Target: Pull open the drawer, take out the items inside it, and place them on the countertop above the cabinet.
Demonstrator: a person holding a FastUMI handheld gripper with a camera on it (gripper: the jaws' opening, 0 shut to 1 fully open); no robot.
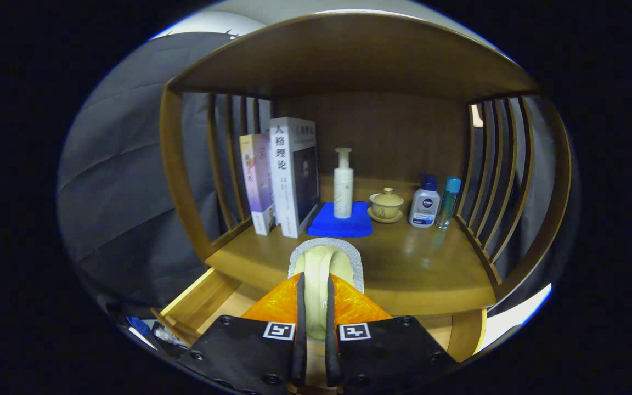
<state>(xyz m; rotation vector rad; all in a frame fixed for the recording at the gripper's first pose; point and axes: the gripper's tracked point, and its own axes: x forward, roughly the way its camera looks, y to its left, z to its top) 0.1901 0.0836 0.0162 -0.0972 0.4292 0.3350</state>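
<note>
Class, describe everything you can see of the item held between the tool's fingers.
The item is pale cream, smooth and glossy, like plastic, rounded at its far end with lengthwise ridges or folds. A grey, speckled, sponge-like layer rims its far end. It stands on edge, pinched between the two black fingers of the tool, which press on its sides. It is held over the front edge of the wooden countertop, with the open drawer below. What it is, I cannot tell.

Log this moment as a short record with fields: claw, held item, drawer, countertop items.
claw: claw shut on cream roll
held item: cream roll with grey edge, pinched between both fingers, above the countertop's front
drawer: pulled open below
countertop items: two books, pump bottle on blue cloth, lidded cup, white bottle, teal bottle
</note>
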